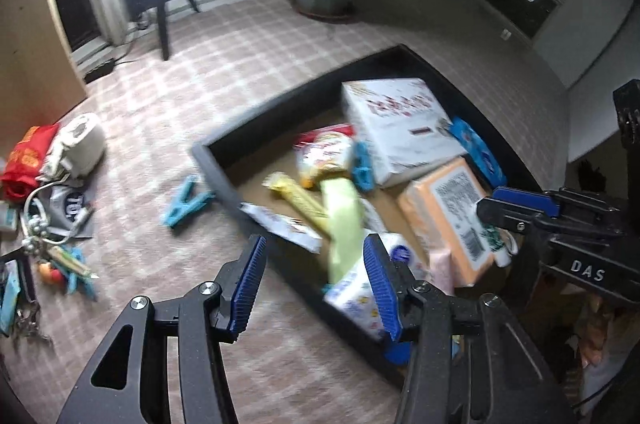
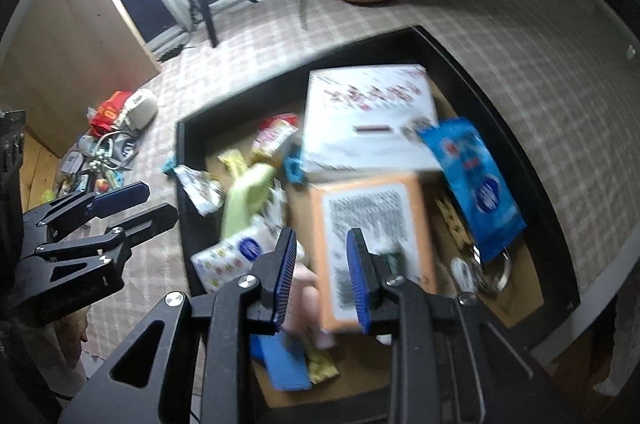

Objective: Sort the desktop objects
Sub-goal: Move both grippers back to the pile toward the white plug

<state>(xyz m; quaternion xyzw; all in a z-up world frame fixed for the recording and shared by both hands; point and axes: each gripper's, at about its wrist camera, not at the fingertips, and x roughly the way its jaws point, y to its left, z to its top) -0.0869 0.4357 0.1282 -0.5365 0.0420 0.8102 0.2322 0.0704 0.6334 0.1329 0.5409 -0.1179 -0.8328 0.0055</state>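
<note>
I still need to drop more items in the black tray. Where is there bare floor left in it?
The black tray shows bare brown floor only at its far-left corner, between the tray wall and the yellow wrapper. The near half is crowded: orange box, white box, blue pouch, green packet.

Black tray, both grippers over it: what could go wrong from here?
The black tray is crowded: the orange packet leans on other items, and a pale green item looks unsettled, so a reach could topple the pile. A white packet overhangs the rim and may slip out. The left gripper and right gripper hang open close together and might collide.
</note>
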